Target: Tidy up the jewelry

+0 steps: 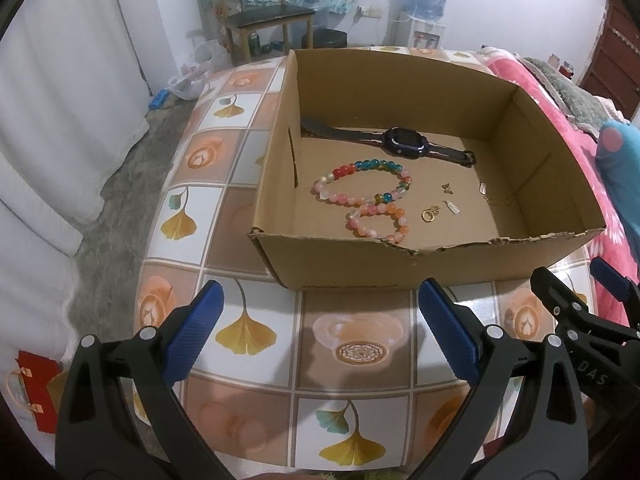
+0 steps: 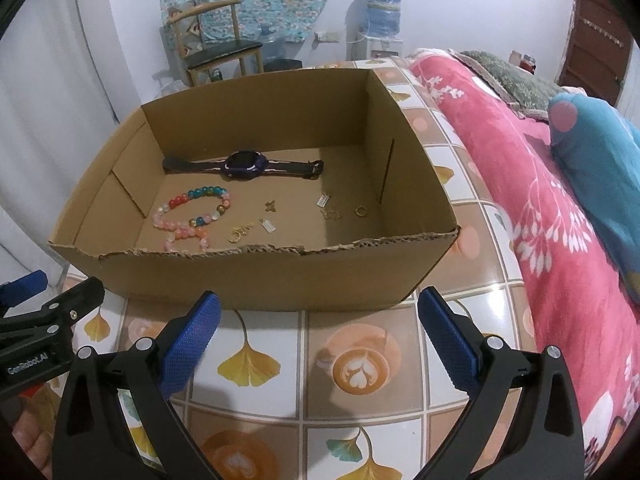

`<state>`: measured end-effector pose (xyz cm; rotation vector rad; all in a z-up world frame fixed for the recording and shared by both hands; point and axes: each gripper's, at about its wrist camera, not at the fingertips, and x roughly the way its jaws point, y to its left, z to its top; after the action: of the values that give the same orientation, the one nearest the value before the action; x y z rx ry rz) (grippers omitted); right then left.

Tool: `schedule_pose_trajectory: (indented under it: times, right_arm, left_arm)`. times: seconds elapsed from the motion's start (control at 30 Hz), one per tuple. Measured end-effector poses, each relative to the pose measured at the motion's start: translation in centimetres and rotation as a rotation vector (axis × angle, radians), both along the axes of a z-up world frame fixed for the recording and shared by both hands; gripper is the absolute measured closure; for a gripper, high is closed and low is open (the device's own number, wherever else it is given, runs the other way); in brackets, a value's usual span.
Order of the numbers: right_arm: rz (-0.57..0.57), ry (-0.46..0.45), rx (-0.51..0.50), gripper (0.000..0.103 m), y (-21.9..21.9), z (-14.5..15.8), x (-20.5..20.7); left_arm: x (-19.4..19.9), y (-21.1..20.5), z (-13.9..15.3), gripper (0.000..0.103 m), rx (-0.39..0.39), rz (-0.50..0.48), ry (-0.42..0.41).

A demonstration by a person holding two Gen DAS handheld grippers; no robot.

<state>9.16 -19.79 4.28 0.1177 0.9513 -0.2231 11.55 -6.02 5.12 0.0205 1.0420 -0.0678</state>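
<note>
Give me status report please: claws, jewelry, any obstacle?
Left claw open, right claw open, both empty. Jewelry: bracelets, watch inside box. Box wall stands between.

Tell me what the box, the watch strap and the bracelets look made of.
Cardboard box: matte brown corrugated cardboard; the torn front rim shows ragged fluting. Smartwatch: strap looks like dark matte rubber or silicone, case glossy, probably plastic. Multicoloured bead bracelet and pink bead bracelet: shiny, partly translucent round beads, glass or plastic; cannot tell which.
</note>
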Motion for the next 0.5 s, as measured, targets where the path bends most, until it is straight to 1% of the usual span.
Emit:
schedule_pose_trajectory:
  times: [0.5]
  right_arm:
    - [-0.006,0.001,0.005,0.007,0.01,0.13,0.28]
  left_arm:
    - [0.4,-0.07,-0.34,0.008,-0.018,-0.013,0.013]
